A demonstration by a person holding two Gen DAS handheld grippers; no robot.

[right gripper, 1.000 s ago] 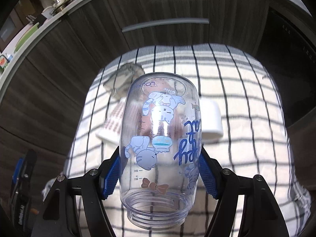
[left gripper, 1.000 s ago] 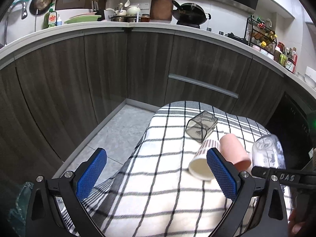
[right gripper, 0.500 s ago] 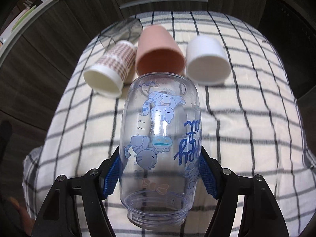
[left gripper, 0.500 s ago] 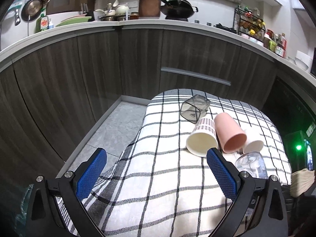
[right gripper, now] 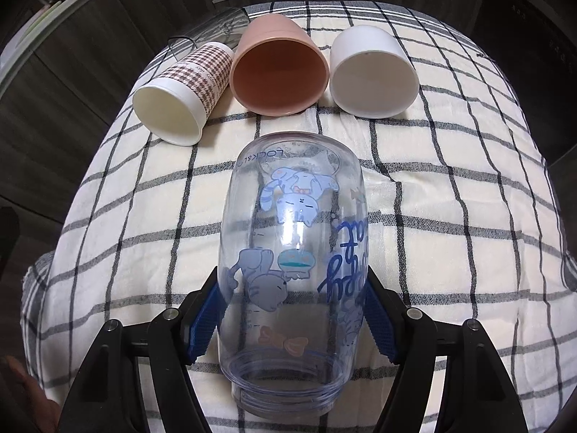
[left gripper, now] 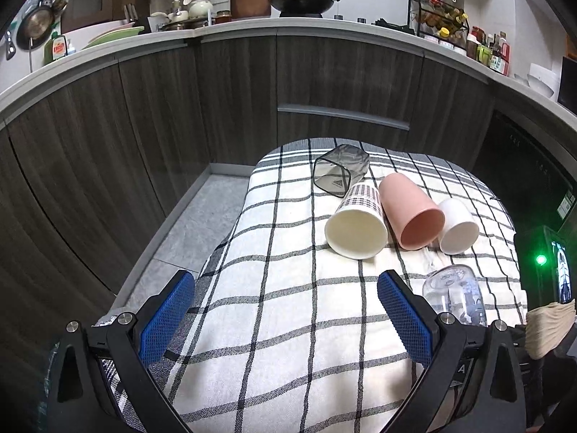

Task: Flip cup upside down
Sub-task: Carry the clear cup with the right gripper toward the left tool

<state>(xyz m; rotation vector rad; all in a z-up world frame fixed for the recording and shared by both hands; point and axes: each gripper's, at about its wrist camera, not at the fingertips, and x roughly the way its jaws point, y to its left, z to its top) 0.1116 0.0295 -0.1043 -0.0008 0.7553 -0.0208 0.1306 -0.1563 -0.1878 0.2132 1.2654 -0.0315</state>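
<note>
Spreading across both views, a cream cloth with black checks (right gripper: 450, 216) covers the tabletop, with dark wood cabinet fronts (left gripper: 234, 90) behind it. Above the cloth's near half the right claw (right gripper: 294, 319) is clenched on a clear cup (right gripper: 294, 270) printed with blue cats and blue script; its blue pads (right gripper: 203, 324) press the cup's two sides close to the threaded mouth. The cup's long axis runs along the claw's fingers: the closed base points away toward the row of other cups, and the open mouth points back toward the camera. In the left wrist view the same clear cup (left gripper: 454, 296) shows at the right, base uppermost, just beyond the left claw's right finger. The left claw (left gripper: 285, 310) is spread wide with nothing between its blue pads (left gripper: 166, 317), over the cloth's near left part. Farther back three cups lie on their sides in a row, mouths toward the cameras: a pink cup (right gripper: 279, 68) in the middle, a white cup (right gripper: 373, 75) to its right, and a houndstooth paper cup (right gripper: 184, 93) to its left. Behind those a smoky transparent cup (left gripper: 340, 171) also lies tipped over.
</note>
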